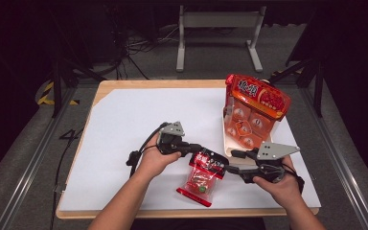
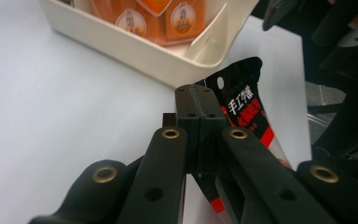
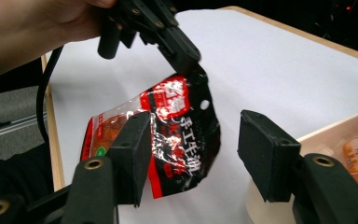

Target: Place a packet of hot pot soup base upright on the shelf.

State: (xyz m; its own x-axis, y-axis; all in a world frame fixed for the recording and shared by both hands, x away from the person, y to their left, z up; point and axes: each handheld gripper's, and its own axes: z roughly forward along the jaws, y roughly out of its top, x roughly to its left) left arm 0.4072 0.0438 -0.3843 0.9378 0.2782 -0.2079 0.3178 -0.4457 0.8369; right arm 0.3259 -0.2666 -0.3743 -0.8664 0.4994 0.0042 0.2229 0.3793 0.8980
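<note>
A red and black snack packet (image 1: 201, 178) hangs tilted over the white sheet near the table's front. My left gripper (image 1: 201, 151) is shut on its black top edge, and in the left gripper view the jaws (image 2: 198, 100) are pressed together on that edge of the packet (image 2: 242, 105). My right gripper (image 1: 230, 168) is just right of the packet with its jaws apart. In the right gripper view, the right gripper (image 3: 198, 154) stands open around the lower part of the packet (image 3: 177, 135), with a gap at the right pad (image 3: 265, 158). The left gripper (image 3: 186, 53) holds the packet from above.
A cream bin (image 1: 226, 143) stands at the right of the sheet and holds a large orange snack bag (image 1: 256, 98). Its corner (image 2: 177, 65) is close behind the packet. The white sheet (image 1: 134, 115) covers most of the wooden table.
</note>
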